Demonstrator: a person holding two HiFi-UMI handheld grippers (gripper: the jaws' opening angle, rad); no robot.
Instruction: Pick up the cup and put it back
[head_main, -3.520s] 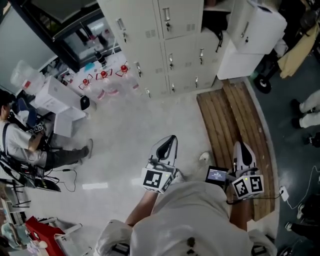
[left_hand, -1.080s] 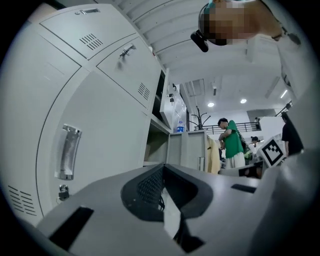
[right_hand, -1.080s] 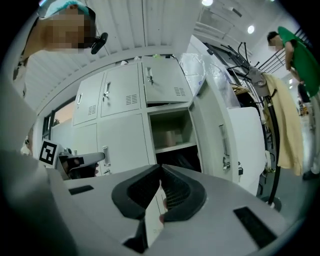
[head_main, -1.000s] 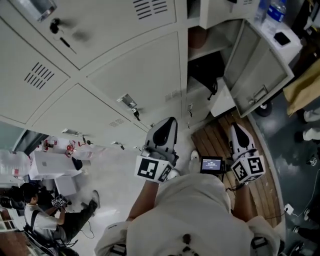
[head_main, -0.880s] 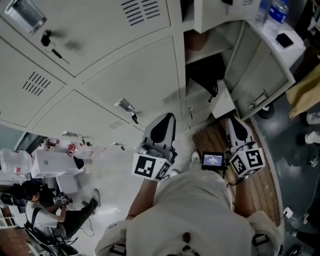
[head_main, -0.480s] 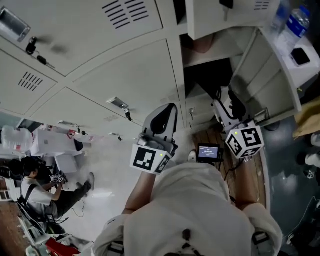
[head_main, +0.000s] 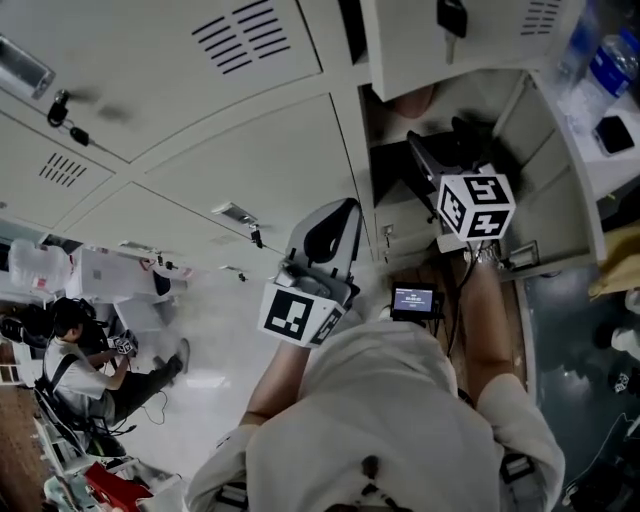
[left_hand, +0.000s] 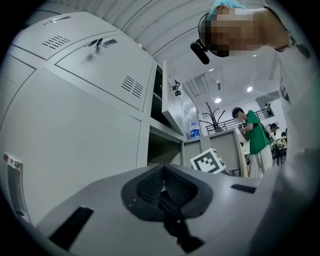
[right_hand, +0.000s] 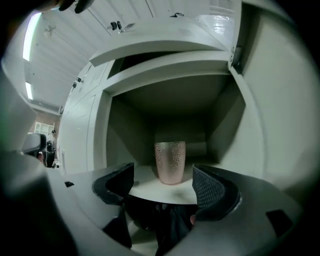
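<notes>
Well, your left gripper (left_hand: 162, 186) hangs beside the grey metal locker doors (left_hand: 75, 125). Its jaws are shut tight with nothing in them. Your right gripper (right_hand: 164, 189) has just been opening its jaws. They stand wide apart and hold nothing. The pink sparkly cup (right_hand: 170, 162) stands upright on the open locker's pale shelf (right_hand: 145, 186), just past the jaws. It looks light, hard and a bit slippery, so squeeze it gently around the middle.
</notes>
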